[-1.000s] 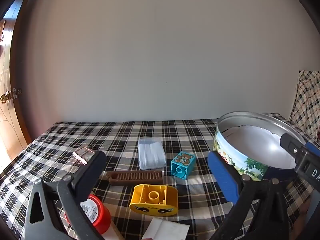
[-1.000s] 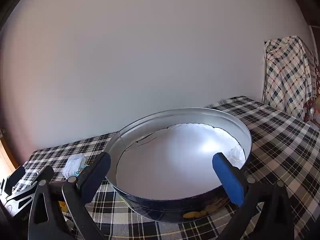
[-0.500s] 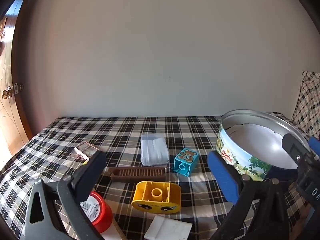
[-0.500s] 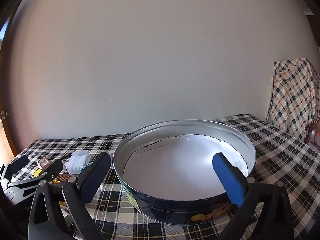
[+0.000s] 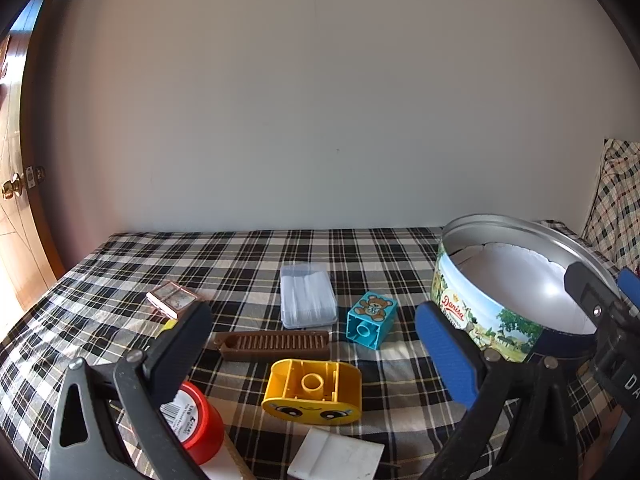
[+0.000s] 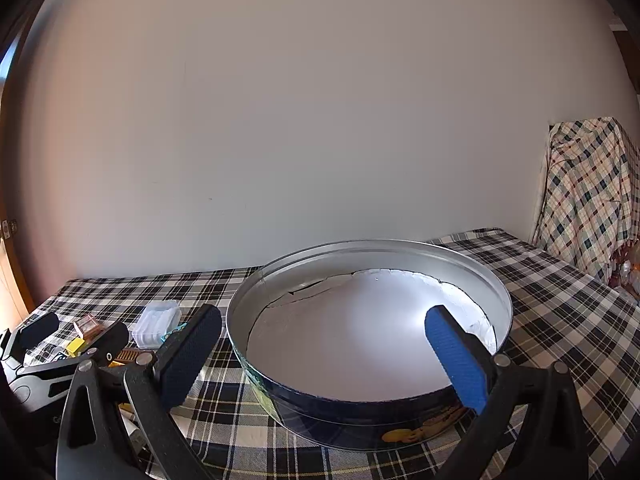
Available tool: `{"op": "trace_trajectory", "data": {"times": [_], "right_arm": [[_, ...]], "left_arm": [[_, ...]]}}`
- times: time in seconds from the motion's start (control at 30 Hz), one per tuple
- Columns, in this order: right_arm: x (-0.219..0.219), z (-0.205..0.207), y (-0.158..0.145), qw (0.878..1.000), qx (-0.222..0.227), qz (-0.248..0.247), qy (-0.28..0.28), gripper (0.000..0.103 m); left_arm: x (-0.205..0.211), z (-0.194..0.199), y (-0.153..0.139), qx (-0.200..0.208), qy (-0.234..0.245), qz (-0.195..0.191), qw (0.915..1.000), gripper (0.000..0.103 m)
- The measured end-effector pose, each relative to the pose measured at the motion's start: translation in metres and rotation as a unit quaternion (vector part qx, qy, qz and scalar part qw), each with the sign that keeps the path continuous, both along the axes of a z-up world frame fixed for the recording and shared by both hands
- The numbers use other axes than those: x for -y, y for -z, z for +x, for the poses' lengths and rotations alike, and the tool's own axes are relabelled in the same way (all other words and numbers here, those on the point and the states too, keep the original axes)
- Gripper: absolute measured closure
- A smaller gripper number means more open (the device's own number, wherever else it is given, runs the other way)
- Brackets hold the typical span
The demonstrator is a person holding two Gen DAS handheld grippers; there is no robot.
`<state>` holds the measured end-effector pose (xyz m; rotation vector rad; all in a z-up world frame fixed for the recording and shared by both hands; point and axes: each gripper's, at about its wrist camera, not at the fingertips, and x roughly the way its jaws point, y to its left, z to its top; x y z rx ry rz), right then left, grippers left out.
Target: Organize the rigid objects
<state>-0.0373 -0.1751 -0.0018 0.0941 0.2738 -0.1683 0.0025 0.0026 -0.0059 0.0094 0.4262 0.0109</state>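
The round cookie tin (image 6: 368, 344) sits open on the plaid-covered table (image 5: 248, 256), toward its right side, with only a white paper liner showing inside. In the left wrist view its printed wall (image 5: 476, 320) carries a landscape scene and red lettering.

To the tin's left, spread over the cloth and all apart from it, lie the loose pieces. Nearest is a blue toy block (image 5: 372, 320) with a bear picture on top, resting on its side with its hollow end toward the camera. Just beyond it lies a clear plastic case (image 5: 307, 300), flat on the cloth. In front of the case a brown ridged comb (image 5: 274, 345) lies lengthwise, and just in front of that a yellow toy block (image 5: 313, 392) with a cartoon face stands near the table's front edge. A red roll (image 5: 196, 420) with a barcode label lies partly behind the left finger, a white flat piece (image 5: 336, 458) sits at the very front, and a small pink-edged box (image 5: 172, 298) lies further left.

The left gripper (image 5: 312, 344) hovers over the small items, spread wide with nothing between its fingers. The right gripper (image 6: 322, 344) is likewise wide and empty — its fingers frame the tin's near rim without touching it.
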Motion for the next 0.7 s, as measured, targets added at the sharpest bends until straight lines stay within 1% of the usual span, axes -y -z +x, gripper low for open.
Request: {"op": "trace_trajectory", "data": {"times": [0.4, 0.7], "right_arm": [[-0.0062, -0.0017, -0.0038, 1.0, 0.004, -0.009, -0.003, 0.001], [-0.0069, -0.0015, -0.0035, 1.0, 0.002, -0.006, 0.0, 0.001]], "left_arm": [[0.0021, 0.0011, 0.0002, -0.002, 0.0, 0.001, 1.0, 0.0], [0.0037, 0.0005, 0.0009, -0.005, 0.002, 0.002, 1.0, 0.0]]}}
